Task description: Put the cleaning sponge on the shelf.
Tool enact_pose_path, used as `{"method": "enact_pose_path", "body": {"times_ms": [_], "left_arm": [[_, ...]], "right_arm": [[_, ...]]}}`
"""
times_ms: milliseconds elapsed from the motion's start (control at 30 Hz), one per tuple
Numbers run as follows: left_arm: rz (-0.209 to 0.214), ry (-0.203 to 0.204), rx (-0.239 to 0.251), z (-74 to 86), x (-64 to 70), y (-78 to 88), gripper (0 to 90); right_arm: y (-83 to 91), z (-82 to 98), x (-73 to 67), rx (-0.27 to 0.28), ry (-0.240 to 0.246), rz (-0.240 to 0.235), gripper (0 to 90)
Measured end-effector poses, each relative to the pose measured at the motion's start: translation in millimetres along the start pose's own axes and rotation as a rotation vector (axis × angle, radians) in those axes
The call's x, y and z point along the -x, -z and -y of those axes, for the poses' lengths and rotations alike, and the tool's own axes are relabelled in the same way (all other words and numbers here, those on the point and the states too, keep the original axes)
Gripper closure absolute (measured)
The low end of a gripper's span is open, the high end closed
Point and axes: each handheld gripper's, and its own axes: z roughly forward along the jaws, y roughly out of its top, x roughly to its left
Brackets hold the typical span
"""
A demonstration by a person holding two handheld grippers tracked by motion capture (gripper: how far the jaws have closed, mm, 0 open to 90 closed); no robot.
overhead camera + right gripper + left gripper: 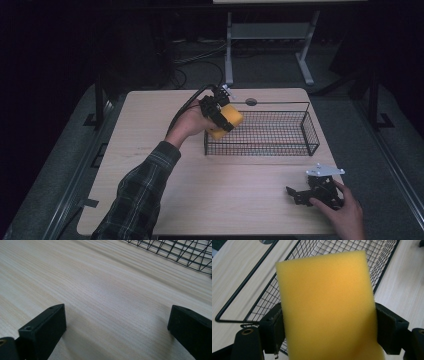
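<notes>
Left tool [223, 116] is clamped on a yellow sponge [226, 121], pads pressing its two side faces (in the left gripper view the foam [325, 307] sits squarely between the jaws, long axis running out along them and away from the hand). The sponge hangs in the air at the near-left corner of the black wire basket [260, 131], roughly over the left end wall, not yet inside. Key relation: the basket's open interior lies to the right of and below the sponge in the high view, and in the left gripper view the mesh [274, 293] runs straight ahead past the foam's far edge, so the coming move is likely a short carry rightward over the rim and then down. The basket's long axis runs left-right across the counter [165, 195]; the sponge points along it, so fit looks easy. Right tool [300, 196] rests low at the near-right of the counter, jaws apart with nothing between them, bare wood [112, 302] ahead and basket mesh at the top right. The left hand is clearly the nearer one to the basket; the right is well apart from it.
</notes>
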Motion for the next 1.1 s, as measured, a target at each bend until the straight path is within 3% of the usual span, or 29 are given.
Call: {"method": "enact_pose_path", "body": {"times_ms": [400,1100], "left_arm": [[-0.003,0.006,-0.041,-5.5,-14.4,-25.2,21.6],[0.013,-0.002,-0.111,-5.8,-17.8,-67.4,21.5]], "right_arm": [[0.1,0.0,-0.1,-0.002,-0.001,0.002,1.3],[-0.2,0.1,0.1,0.002,0.002,0.002,1.3]]}}
